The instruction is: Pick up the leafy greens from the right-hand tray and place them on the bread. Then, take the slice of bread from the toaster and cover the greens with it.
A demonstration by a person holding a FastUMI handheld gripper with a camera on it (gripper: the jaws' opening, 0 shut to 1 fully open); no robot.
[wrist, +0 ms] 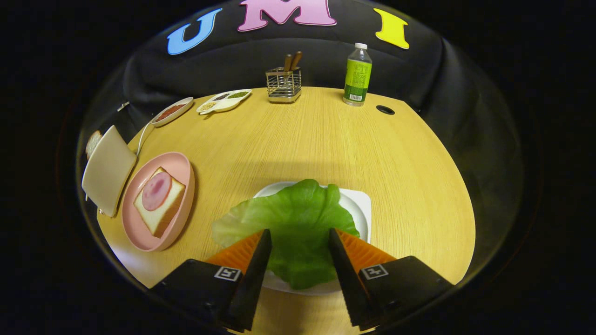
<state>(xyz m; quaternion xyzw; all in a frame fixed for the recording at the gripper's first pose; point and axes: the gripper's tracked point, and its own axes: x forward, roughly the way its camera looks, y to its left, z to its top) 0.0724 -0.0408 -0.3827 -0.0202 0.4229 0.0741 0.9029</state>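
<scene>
Green leafy greens point(293, 218), broad, crinkled and soft-edged, spilling over a white tray point(358, 204) on the table point(326, 139). Left of that tray, a pink plate point(179, 163) carrying bread point(160, 207) topped with a round ham slice point(156, 190); further left, a toaster point(107, 170) holding another bread slice point(92, 143). Claw point(299, 239) spread wide, fingers hanging over the leaf, pinching nothing.
</scene>
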